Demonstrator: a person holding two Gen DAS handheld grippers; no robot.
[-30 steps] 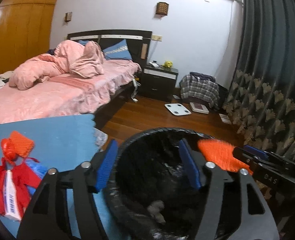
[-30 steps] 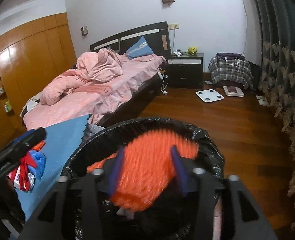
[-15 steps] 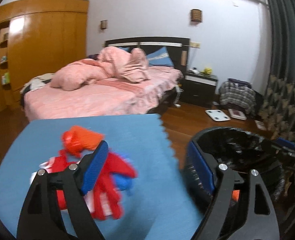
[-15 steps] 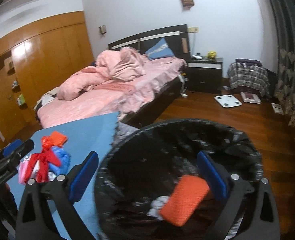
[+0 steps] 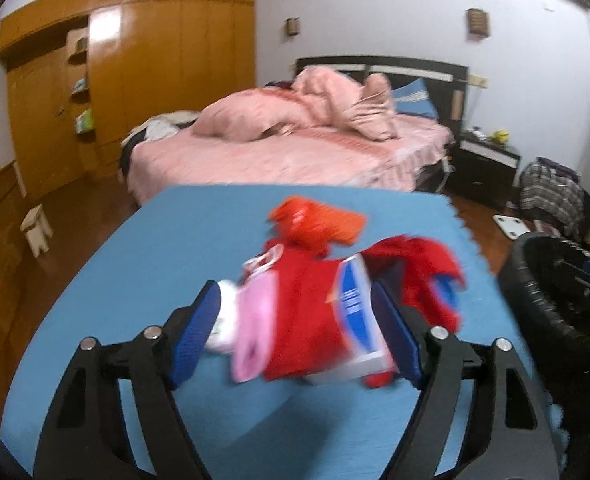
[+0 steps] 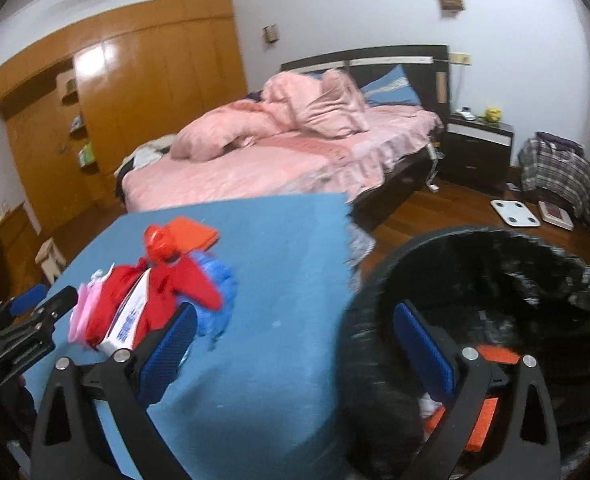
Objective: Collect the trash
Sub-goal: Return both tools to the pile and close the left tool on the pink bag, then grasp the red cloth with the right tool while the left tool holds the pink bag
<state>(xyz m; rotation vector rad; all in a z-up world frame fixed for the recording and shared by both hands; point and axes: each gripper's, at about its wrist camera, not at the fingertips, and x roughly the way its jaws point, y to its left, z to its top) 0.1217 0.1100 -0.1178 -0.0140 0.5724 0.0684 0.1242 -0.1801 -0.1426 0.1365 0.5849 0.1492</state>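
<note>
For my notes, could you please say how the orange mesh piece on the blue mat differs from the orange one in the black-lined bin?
The orange mesh piece on the blue mat lies uncollected beside other trash; the orange one in the black-lined bin is already collected and partly hidden by the right gripper. Both are orange.

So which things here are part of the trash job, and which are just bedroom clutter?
Part of the job:
- trash pile on the blue mat
- black-lined bin, orange piece inside
- left gripper, open around the pile
- right gripper, open, empty

Just lying about:
- bed
- floor scale
- nightstand
- stool
</note>
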